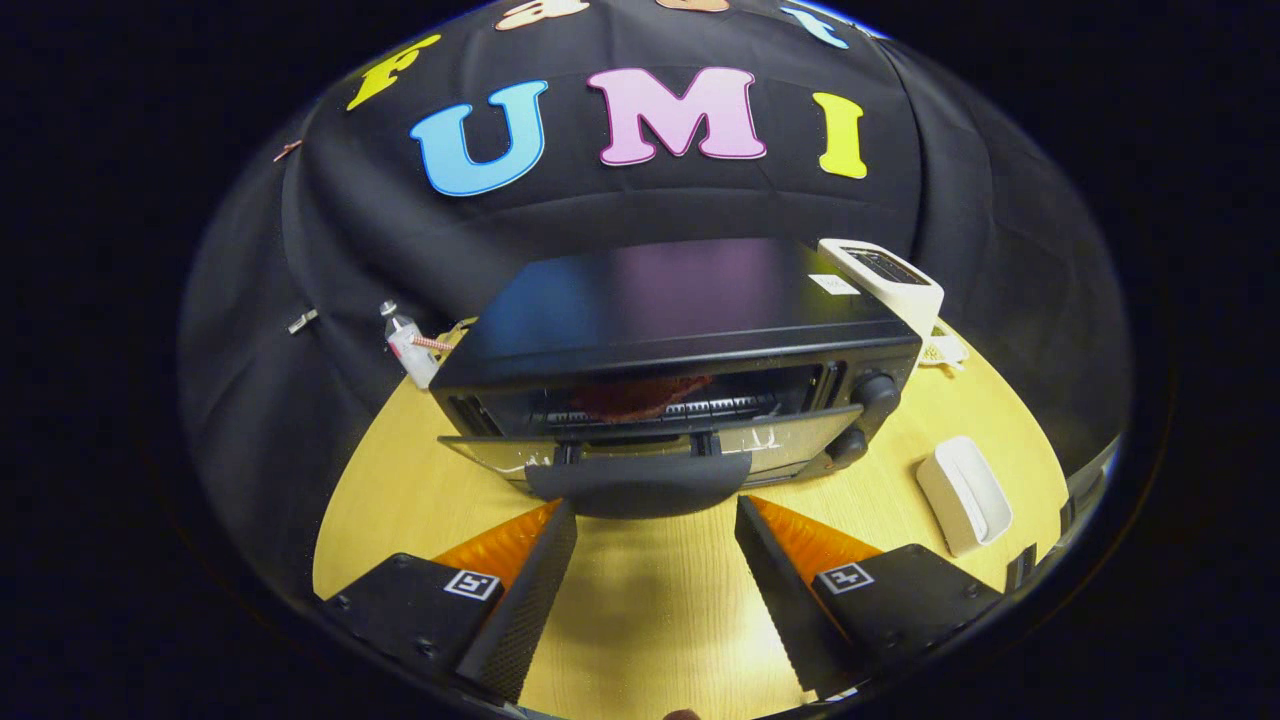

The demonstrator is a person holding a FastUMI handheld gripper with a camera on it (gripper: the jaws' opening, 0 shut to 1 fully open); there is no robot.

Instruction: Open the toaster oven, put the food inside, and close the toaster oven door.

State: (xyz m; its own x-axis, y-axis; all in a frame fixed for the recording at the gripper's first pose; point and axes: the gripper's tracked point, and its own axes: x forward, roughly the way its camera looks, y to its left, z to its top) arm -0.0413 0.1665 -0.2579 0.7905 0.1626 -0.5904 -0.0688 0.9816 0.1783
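- Black and glossy, the boxy toaster oven (680, 340) is seen on the pale wood-grain worktop (650, 610), just ahead of the gripper (655, 505).
- Its glass door (650, 450) is partly lowered; the curved handle (638, 485) lies between the fingertips.
- Reddish food (640, 397) is seen on the rack inside.
- The gripper is held wide open, nothing grasped.
- A white rounded tray (965, 493) lies beside.

A pale yellow wood-grain worktop (650, 600) carries a black boxy toaster oven (680, 330) at its middle. A small clear plastic bottle (410, 345) stands by the oven's left rear corner. A white rectangular device (890, 280) leans at its right rear corner, and a white oblong tray (965, 493) lies well right of the oven.
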